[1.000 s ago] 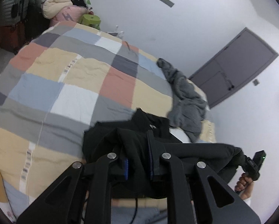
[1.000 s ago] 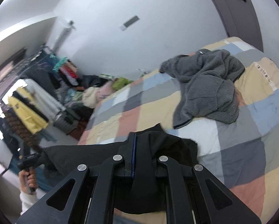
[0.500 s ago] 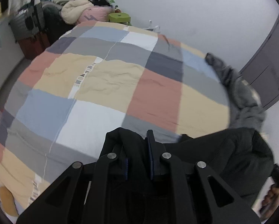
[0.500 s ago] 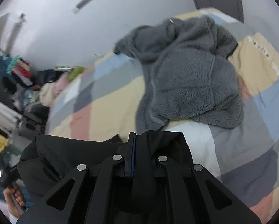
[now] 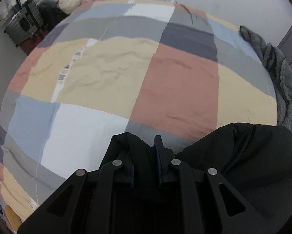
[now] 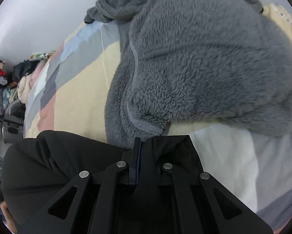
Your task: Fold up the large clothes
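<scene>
Left wrist view: left gripper (image 5: pixel 145 157) clamped on black garment (image 5: pixel 243 156), which was stretched rightward over the patchwork bed (image 5: pixel 114 74). Right gripper (image 6: pixel 139 154) likewise pinched the garment's other corner, just beside the grey fleece (image 6: pixel 204 68); long axis ran between both grippers.

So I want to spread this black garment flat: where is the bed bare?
Bare: the checked quilt ahead of the left gripper, from the black garment to the far edge. Crowded: the grey fleece heaped just beyond the right gripper.
</scene>
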Demonstrator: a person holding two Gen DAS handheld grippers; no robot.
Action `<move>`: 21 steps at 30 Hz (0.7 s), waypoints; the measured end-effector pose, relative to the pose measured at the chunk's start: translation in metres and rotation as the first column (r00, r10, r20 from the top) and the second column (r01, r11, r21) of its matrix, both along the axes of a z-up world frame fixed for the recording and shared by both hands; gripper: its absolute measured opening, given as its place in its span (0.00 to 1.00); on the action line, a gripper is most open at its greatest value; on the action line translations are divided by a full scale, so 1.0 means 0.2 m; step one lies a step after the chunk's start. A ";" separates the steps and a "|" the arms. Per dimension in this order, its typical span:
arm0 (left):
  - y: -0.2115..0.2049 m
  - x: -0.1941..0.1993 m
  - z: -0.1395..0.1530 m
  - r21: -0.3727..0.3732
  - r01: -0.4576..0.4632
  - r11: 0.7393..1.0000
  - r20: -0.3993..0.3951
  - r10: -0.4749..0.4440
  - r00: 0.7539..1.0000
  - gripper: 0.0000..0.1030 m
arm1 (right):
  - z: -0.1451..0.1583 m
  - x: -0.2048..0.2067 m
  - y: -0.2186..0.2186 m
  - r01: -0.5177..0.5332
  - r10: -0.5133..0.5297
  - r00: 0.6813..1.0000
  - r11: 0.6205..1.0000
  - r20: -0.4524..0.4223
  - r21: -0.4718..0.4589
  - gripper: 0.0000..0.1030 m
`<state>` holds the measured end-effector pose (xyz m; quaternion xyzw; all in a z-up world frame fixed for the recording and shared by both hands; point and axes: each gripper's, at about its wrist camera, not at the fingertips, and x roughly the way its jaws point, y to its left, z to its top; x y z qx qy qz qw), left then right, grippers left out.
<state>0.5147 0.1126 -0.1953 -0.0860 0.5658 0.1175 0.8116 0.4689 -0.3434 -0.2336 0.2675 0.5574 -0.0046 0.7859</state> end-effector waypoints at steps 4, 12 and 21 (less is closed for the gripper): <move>0.01 0.01 0.00 -0.028 -0.003 1.000 -0.017 0.002 1.000 0.18 | 0.02 -0.02 -0.04 -0.005 0.006 1.000 0.999 -0.018 0.047 0.02; 0.08 -0.16 0.08 -0.255 0.048 0.966 -0.057 -0.064 0.996 0.39 | 0.21 -0.24 -0.24 -0.024 0.032 0.999 0.967 -0.031 0.253 0.36; -0.01 -0.50 0.59 -0.164 0.201 0.966 0.234 -0.160 0.959 0.77 | 0.75 -0.51 -0.11 -0.162 0.161 0.968 0.987 0.191 -0.011 0.77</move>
